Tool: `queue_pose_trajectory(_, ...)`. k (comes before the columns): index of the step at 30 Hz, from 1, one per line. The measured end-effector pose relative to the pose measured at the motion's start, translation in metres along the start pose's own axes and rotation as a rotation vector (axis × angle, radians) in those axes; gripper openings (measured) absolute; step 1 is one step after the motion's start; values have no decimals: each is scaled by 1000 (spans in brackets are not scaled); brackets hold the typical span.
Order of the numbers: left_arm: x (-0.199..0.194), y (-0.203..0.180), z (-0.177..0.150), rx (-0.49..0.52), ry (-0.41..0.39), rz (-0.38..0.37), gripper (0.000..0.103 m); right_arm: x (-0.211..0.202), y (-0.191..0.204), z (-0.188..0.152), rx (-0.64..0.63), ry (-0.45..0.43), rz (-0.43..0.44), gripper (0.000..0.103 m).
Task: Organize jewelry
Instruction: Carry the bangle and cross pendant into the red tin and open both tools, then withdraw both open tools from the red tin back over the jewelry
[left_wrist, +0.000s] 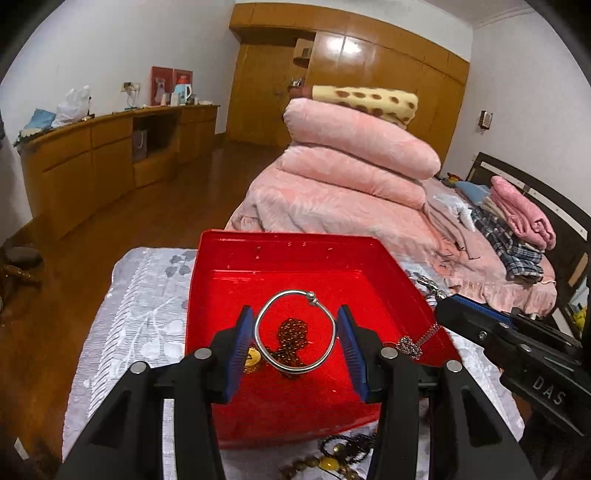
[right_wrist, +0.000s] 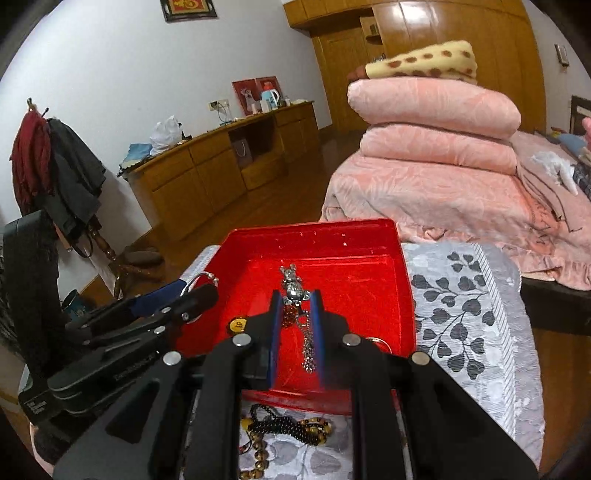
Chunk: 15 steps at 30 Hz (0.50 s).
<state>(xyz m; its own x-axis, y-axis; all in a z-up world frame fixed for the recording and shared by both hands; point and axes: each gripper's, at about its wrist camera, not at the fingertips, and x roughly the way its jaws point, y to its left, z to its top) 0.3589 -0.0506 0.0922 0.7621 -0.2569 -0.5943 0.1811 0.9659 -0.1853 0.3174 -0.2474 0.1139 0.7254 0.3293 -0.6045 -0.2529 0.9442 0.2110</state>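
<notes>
A red tray sits on the patterned cloth. My left gripper is shut on a silver bangle, holding it over the tray. Under it lie a brown bead chain and a yellow pendant. My right gripper is shut on a silver bear pendant necklace; its chain hangs down between the fingers over the tray. In the left wrist view the right gripper comes in from the right with the chain dangling.
Black and amber bead strings lie on the cloth in front of the tray; they also show in the left wrist view. Pink folded quilts are stacked on the bed behind. A wooden cabinet stands at the left wall.
</notes>
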Motion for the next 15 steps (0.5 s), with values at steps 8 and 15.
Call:
queue_pose_trajectory(8, 14, 12, -7, -25, 54, -5, 56, 9, -7, -8, 20, 22, -66, 37)
queue_pose_trajectory(15, -50, 27, -14, 5, -68, 26, 86, -30, -7, -35, 4, -32, -163, 74)
